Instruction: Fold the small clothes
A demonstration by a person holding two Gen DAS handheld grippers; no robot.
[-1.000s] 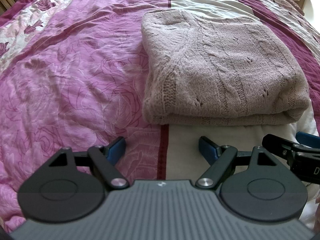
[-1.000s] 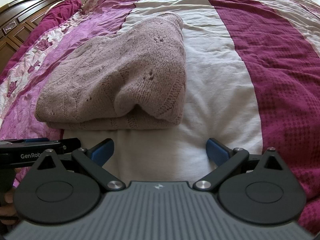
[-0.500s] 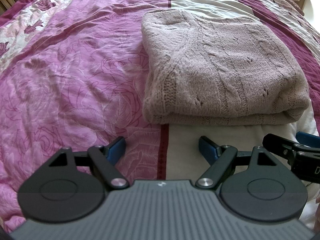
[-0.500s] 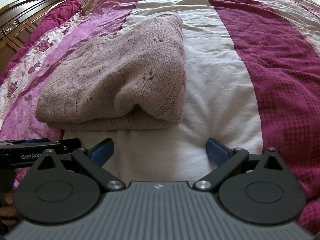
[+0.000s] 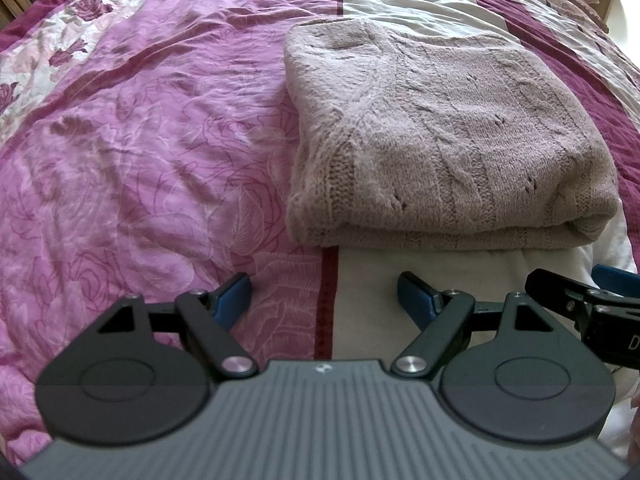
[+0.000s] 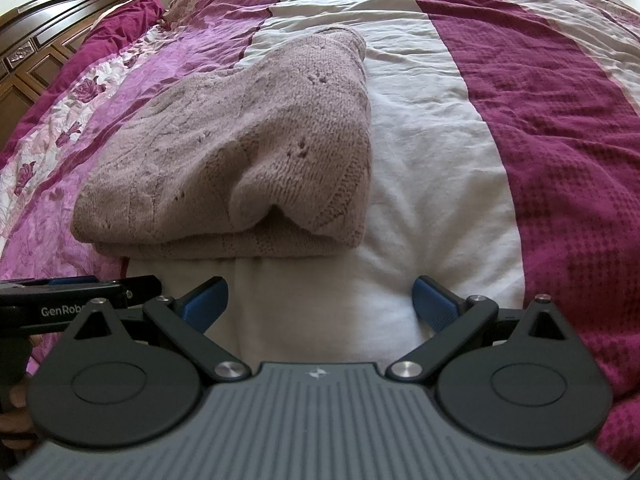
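Looking down both cameras, I see a folded sweater (image 5: pixel 436 140) lying on the bed (image 5: pixel 140 140), across the seam where the pink rose-print stripe meets the cream stripe. In the left wrist view it sits at about one o'clock from my left gripper (image 5: pixel 324 294); its long axis runs side to side, from nine to three o'clock, with the folded double edge facing me and the ribbed band at its near left corner. In the right wrist view the same sweater (image 6: pixel 240 152) lies at about eleven o'clock from my right gripper (image 6: pixel 320 300), stretching away toward twelve, its near right corner puffed up and open.

Both grippers tilt down toward the bed, short of the sweater and not touching it. The left one's jaws stand wide apart with only bedspread between them. The right one's jaws are likewise spread, nothing held. Each gripper's tip shows at the edge of the other's view, side by side.
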